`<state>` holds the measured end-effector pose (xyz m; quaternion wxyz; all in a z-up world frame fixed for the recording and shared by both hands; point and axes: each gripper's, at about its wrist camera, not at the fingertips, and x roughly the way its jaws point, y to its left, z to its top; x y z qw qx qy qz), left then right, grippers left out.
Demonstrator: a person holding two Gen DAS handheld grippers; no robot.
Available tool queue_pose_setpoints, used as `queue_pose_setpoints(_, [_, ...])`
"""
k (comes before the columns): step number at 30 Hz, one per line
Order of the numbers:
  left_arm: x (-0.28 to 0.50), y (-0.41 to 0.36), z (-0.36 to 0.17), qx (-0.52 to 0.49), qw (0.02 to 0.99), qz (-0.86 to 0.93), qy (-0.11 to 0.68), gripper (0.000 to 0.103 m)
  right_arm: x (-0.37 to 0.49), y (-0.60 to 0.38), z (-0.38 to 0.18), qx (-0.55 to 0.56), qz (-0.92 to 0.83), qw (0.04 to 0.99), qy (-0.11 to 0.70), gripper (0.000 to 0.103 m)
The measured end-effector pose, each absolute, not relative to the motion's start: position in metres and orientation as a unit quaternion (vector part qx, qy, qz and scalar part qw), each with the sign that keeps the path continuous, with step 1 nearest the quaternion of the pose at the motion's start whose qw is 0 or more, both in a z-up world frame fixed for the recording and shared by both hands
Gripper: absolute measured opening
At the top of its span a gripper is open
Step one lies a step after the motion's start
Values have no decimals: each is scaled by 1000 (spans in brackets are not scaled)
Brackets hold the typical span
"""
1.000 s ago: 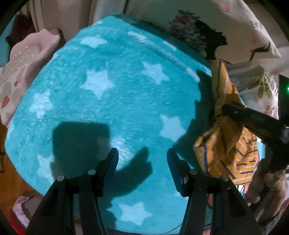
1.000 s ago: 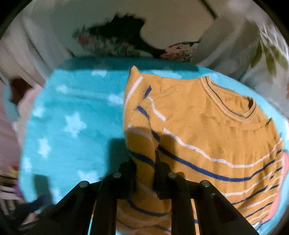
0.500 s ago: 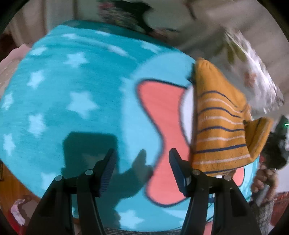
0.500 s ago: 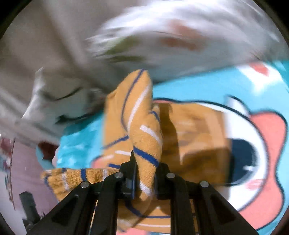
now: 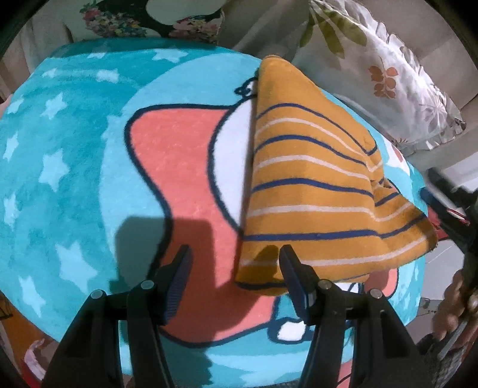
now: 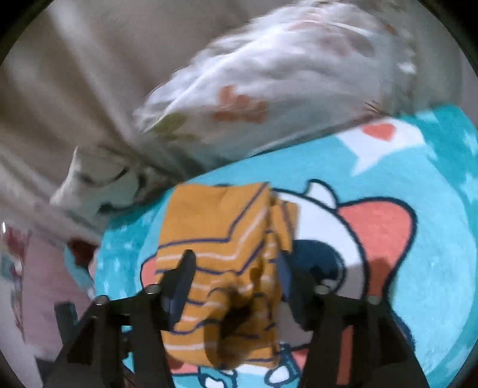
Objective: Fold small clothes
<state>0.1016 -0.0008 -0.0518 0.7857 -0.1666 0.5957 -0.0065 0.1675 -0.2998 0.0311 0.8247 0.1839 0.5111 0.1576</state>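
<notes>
An orange sweater (image 5: 313, 185) with blue and white stripes lies folded on the turquoise star blanket (image 5: 59, 164), over its cartoon print. My left gripper (image 5: 236, 262) hangs open above the sweater's near left corner, and its pads touch nothing. In the right wrist view the sweater (image 6: 215, 226) lies under my right gripper (image 6: 236, 268). Its jaws are opening, with a loose fold between them, and neither pad presses on the cloth. The right gripper's dark body (image 5: 448, 203) and the hand holding it show at the left view's right edge.
A white pillow with a leaf print (image 5: 373, 68) lies close behind the sweater, blurred in the right wrist view (image 6: 269, 83). A flowered cushion (image 5: 149, 18) sits at the blanket's far edge. Pink cloth (image 6: 38, 283) lies past the blanket's left edge (image 6: 433, 268).
My right gripper carried the sweater's fold across, laid it down and opened its jaws. My left gripper slid right over the blanket, from the stars to the sweater's corner.
</notes>
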Motion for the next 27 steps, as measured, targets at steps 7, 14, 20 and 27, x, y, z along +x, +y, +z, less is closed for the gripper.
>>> queue_pose_setpoints(7, [115,-9,-42,-143,798,2,585,59,147,-269,-42,88,145,781,601,10])
queue_pose_setpoints(14, [138,-27,-55,-122,799,-5,589,59,136,-295,-68,126,119,766,620,10])
queue_pose_setpoints(20, [156,-5,-56,-150,811,-11,565,72,138,-327,-41,213,151,772,580,27])
queue_pose_setpoints(27, [185,3,-76,-170,810,-47,560,85,179,-326,-41,222,139,792,552,70])
